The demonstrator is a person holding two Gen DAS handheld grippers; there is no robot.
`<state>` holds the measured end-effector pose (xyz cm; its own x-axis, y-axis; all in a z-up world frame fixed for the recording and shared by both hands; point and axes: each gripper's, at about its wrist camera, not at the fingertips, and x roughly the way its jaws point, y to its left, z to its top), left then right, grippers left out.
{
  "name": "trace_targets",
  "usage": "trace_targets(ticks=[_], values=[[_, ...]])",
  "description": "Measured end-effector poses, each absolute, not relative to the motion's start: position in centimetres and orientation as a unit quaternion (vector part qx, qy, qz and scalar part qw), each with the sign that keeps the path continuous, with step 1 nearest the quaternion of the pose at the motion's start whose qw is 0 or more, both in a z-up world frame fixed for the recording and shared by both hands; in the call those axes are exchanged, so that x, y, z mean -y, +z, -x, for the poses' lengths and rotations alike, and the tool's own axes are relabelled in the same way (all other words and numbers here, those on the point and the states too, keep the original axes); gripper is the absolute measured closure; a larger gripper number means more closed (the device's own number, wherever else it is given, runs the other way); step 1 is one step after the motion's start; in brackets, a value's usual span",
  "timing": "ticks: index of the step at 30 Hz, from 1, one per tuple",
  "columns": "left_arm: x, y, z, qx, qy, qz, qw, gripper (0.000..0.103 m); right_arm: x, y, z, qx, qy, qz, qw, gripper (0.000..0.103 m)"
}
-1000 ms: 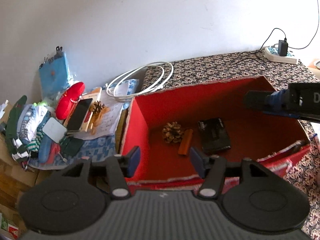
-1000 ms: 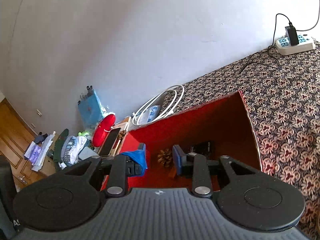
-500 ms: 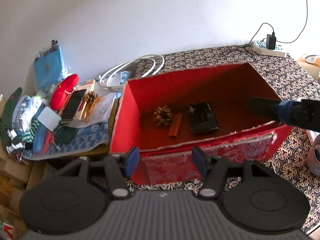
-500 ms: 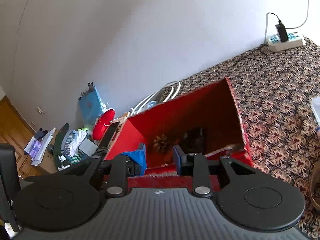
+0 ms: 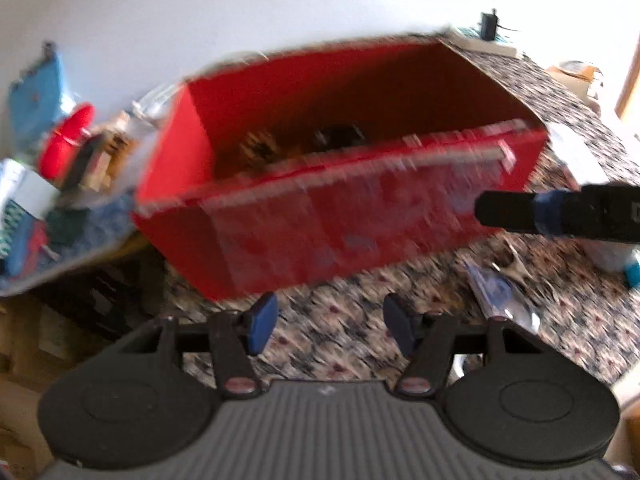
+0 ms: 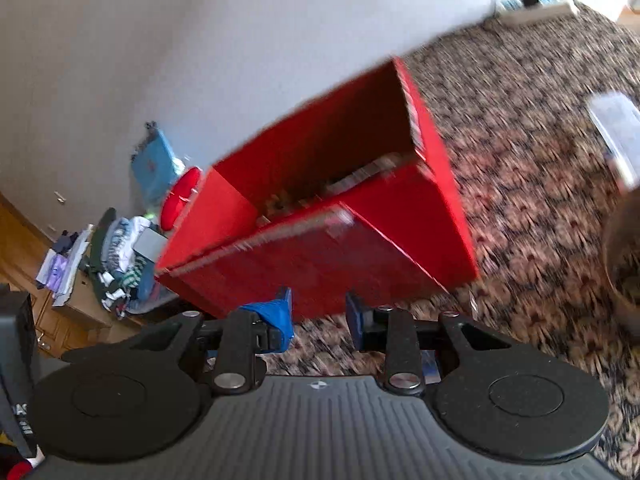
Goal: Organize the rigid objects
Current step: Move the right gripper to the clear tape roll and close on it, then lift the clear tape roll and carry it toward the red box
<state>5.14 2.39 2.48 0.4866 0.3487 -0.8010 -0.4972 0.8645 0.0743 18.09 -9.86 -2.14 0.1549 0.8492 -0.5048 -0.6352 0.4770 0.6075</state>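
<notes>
both grippers, left gripper (image 5: 330, 328) and right gripper (image 6: 319, 314), gape empty before boxy red carton (image 5: 360, 200).

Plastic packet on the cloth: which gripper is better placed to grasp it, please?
Probably the left: the left gripper is open and empty, and the plastic packet lies just ahead to its right.

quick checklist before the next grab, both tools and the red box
1. Left tool open and empty: ok.
2. Right tool open and empty: ok.
3. Red box open at the top, ready to take items: ok.
4. Both tools outside the box, above the patterned cloth: ok.
5. Image sharp enough to choose the next object: not ok, both views are motion-blurred.
6. Exact contents of the box: cannot tell, only dark blurred shapes show.
</notes>
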Motion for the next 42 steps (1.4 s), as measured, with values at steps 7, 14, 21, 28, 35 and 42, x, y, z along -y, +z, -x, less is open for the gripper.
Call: trace_targets(ticks=[7, 14, 21, 28, 35, 42], values=[[-0.1, 0.4, -3.9, -0.447, 0.126, 0.100, 0.880, 0.033, 10.8, -4.5, -16.5, -0.465, 0.489, -0.086, 0.733, 0.095], [2.2, -1.4, -4.5, -0.454, 0.077, 0.076, 0.884, 0.032, 10.8, -5.9, -15.8, -0.486, 0.486, -0.064, 0.724, 0.096], [2.3, -2.5, -5.0, -0.459, 0.058, 0.084, 0.883, 0.031, 10.1, -6.8, -15.7, -0.494, 0.478, -0.039, 0.725, 0.096], [2.2, -3.3, -5.6, -0.456, 0.071, 0.086, 0.883, 0.036, 9.0, -7.2, -15.3, -0.489, 0.477, -0.016, 0.730, 0.095], [2.5, -4.2, -6.4, -0.456, 0.060, 0.092, 0.883, 0.054, 8.0, -7.2, -15.0, -0.473, 0.477, -0.011, 0.741, 0.096], [2.9, -4.0, -6.3, -0.449, 0.060, 0.076, 0.888, 0.058, 8.2, -7.3, -15.0, -0.474, 0.474, -0.020, 0.742, 0.103]])
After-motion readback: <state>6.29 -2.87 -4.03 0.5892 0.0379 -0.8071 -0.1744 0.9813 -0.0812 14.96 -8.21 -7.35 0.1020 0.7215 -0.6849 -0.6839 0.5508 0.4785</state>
